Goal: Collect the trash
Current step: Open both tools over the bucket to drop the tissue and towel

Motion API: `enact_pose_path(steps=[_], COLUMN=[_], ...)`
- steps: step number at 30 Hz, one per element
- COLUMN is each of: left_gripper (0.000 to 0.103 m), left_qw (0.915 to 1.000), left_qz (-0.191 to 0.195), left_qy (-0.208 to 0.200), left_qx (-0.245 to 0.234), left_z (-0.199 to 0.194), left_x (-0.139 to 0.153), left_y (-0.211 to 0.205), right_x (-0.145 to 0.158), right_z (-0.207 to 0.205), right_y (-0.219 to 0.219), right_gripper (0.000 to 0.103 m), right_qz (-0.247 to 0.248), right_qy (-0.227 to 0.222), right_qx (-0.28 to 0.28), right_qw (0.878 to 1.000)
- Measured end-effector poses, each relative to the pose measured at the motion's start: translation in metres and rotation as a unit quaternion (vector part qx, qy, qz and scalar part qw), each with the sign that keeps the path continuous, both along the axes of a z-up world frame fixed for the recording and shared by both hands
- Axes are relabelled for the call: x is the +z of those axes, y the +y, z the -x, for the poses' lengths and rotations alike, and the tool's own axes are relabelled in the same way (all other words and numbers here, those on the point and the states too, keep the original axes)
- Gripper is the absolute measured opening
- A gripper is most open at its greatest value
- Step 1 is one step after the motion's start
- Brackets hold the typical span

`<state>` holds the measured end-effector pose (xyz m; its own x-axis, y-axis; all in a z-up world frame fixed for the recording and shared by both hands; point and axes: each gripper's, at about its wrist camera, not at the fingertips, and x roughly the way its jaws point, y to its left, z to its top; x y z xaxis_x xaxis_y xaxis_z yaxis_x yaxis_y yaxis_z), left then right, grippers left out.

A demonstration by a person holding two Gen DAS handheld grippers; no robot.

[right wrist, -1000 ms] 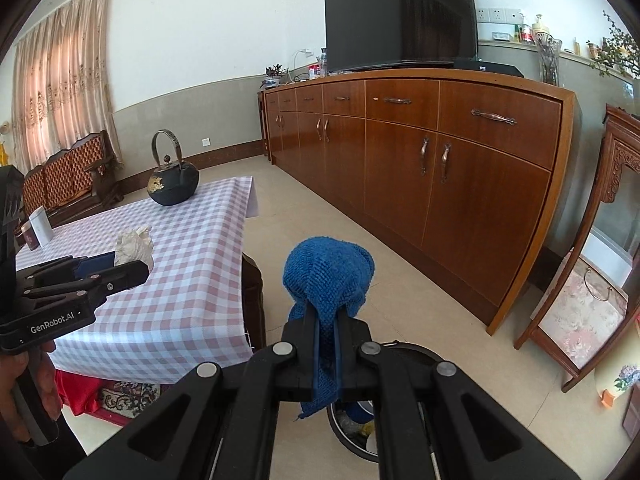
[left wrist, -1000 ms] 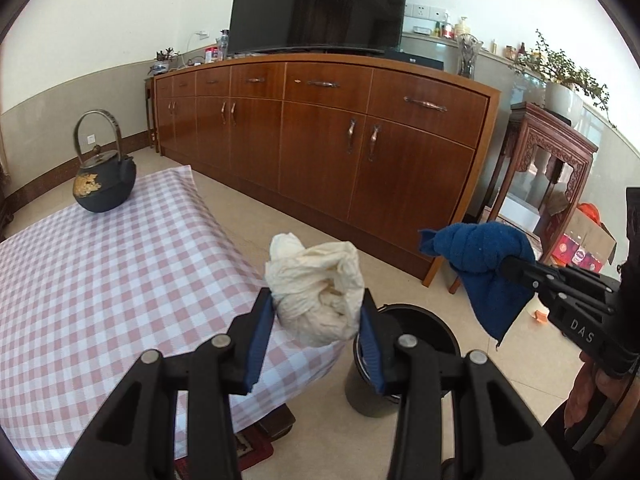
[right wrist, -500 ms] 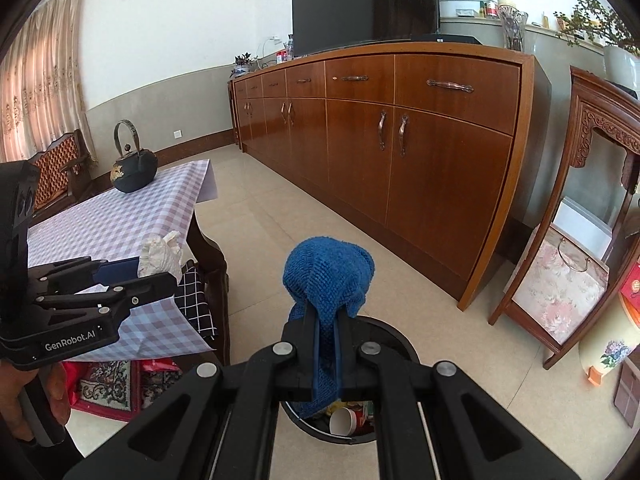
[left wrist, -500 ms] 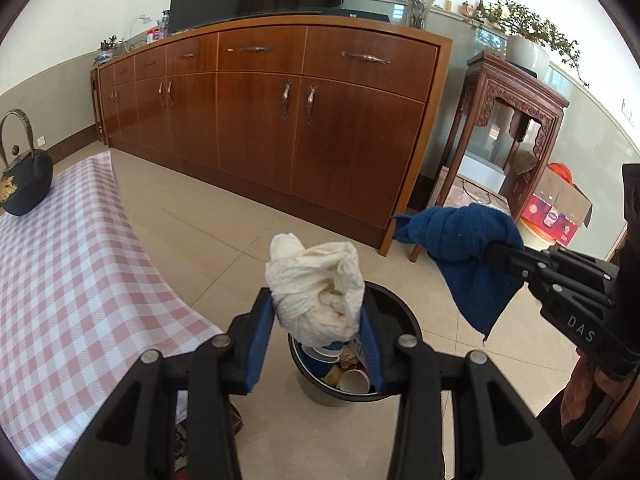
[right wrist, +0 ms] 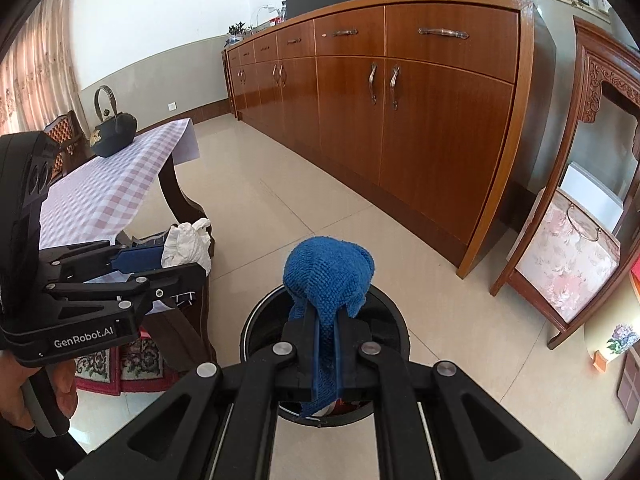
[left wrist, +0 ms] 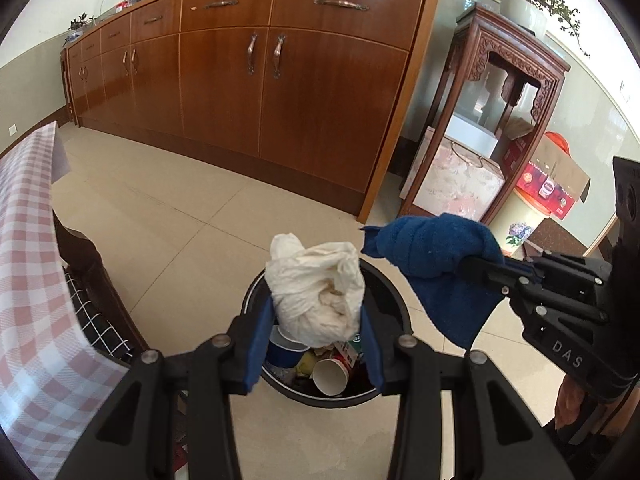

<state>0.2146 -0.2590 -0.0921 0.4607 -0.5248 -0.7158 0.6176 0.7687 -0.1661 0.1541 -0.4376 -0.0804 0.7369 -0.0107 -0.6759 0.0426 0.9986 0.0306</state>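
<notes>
Both grippers have swung off the counter side and now sit over the black trash bin [left wrist: 390, 300]; a second ago the bin was only at the frame edge, now its mouth is centred under them. Left gripper [left wrist: 316, 332] is clamped on a crumpled white paper wad [left wrist: 316, 294], held directly above the bin opening, not touching the rim. Right gripper [right wrist: 328, 344] is pinched tight on a blue knit cloth [right wrist: 330, 276], bunched above the fingers with a tail hanging down between them toward the bin; in the left wrist view the cloth [left wrist: 436, 256] hangs over the bin's right rim. Bin contents: a paper cup [left wrist: 330, 376] lying on its side, a blue-and-white cup [left wrist: 284, 350], mixed wrappers. Bin stands on the tiled floor [left wrist: 168, 220], just beside the counter with the checked tablecloth [right wrist: 104, 196]. A black iron kettle [right wrist: 112, 130] sits on the far end of the counter. Long wooden sideboard [right wrist: 400, 120] runs along the wall behind; carved wooden stand [left wrist: 504, 120] to its right.
</notes>
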Motion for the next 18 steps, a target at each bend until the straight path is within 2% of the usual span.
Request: enact_pose_path(steps=[8,10,11,12,13,14,15,16,18], left_gripper=[0.043,0.045,0.051,0.068,0.078,0.097,0.103,0.102,0.103], left_qw=[0.9987,0.9980,0.9976,0.9976,0.9976,0.9977,0.9977,0.9974,0.9972], left_qz=[-0.007,-0.017,-0.023,-0.033,-0.040,-0.034,-0.031,-0.035,-0.041], left_qy=[0.049,0.060,0.064,0.060,0.055,0.053,0.045,0.033,0.018], left_qx=[-0.011,-0.015,-0.014,-0.003,0.013,0.027,0.040,0.054,0.060], left_z=[-0.018,-0.024,-0.027,-0.028,-0.029,-0.030,-0.028,-0.025,-0.019], left_x=[-0.044,-0.057,-0.064,-0.071,-0.072,-0.070,-0.066,-0.061,-0.053], left_y=[-0.024,-0.032,-0.036,-0.037,-0.034,-0.029,-0.023,-0.016,-0.009], right_x=[-0.059,-0.073,-0.081,-0.088,-0.095,-0.104,-0.111,-0.116,-0.114], right_z=[-0.034,-0.042,-0.047,-0.051,-0.056,-0.060,-0.062,-0.062,-0.059], right_y=[-0.019,-0.022,-0.024,-0.027,-0.031,-0.035,-0.040,-0.045,-0.052], right_gripper=[0.006,0.006,0.006,0.007,0.010,0.018,0.062,0.103,0.103], right_qz=[-0.006,-0.007,-0.006,-0.010,-0.019,-0.022,-0.010,-0.003,-0.003], right_qy=[0.066,0.083,0.092,0.098,0.105,0.113,0.119,0.119,0.105], right_qx=[0.029,0.038,0.040,0.039,0.038,0.031,0.014,-0.002,-0.027], right_qw=[0.997,0.996,0.995,0.994,0.994,0.993,0.993,0.993,0.994])
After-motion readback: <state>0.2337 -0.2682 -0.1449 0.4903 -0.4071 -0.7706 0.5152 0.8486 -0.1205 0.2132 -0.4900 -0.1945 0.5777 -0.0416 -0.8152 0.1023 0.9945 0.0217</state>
